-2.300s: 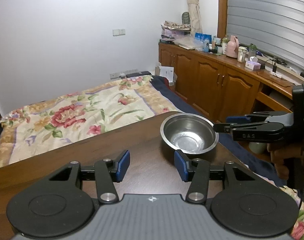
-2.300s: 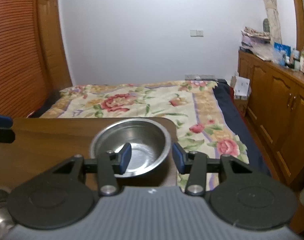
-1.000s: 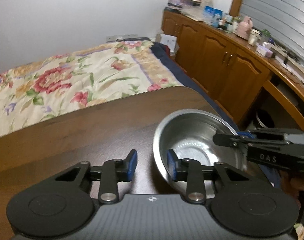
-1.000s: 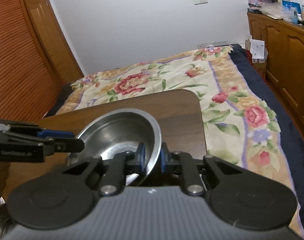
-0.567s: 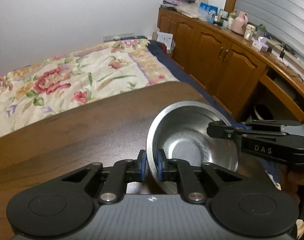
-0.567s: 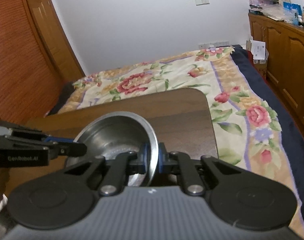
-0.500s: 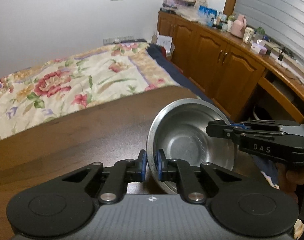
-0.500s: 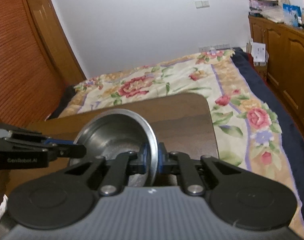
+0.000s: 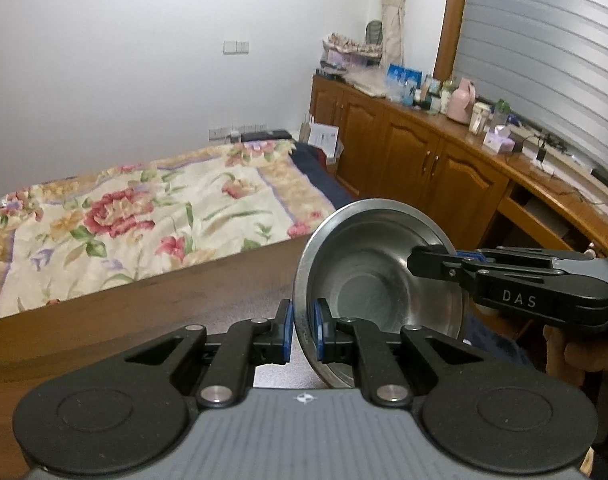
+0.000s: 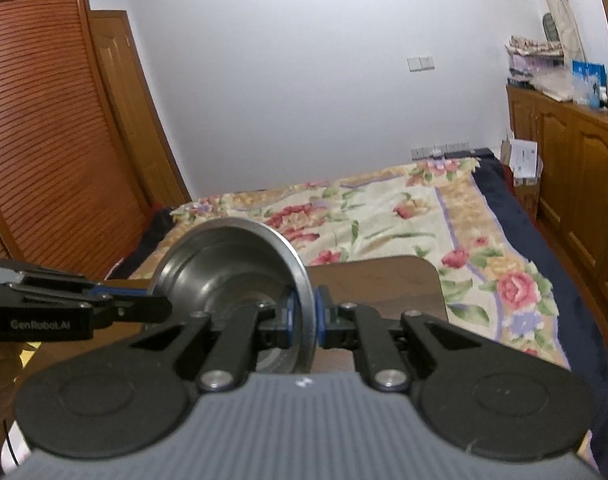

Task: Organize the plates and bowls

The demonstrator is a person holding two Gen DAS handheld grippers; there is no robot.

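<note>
Nearest the left wrist camera, the left claw has its blue pads pressed onto the near rim of the round stainless-steel bowl, one pad inside and one outside the wall. In the right wrist view the right claw pinches the rim on the opposite side in the same way. The bowl hangs between the two claws, tipped so its open face shows to each camera, and appears clear of the dark brown wooden counter beneath it.

The step in hand looks like a two-handed carry of the bowl, with the lift under way and no set-down place in sight. No plates or other bowls show in either view, so where it belongs cannot be told. The next move calls for both hands to travel together, keeping the rim pinched evenly so the bowl neither twists nor slips.

Beyond the counter lies the bed with a floral quilt, and further off the wooden cabinets along the wall.
</note>
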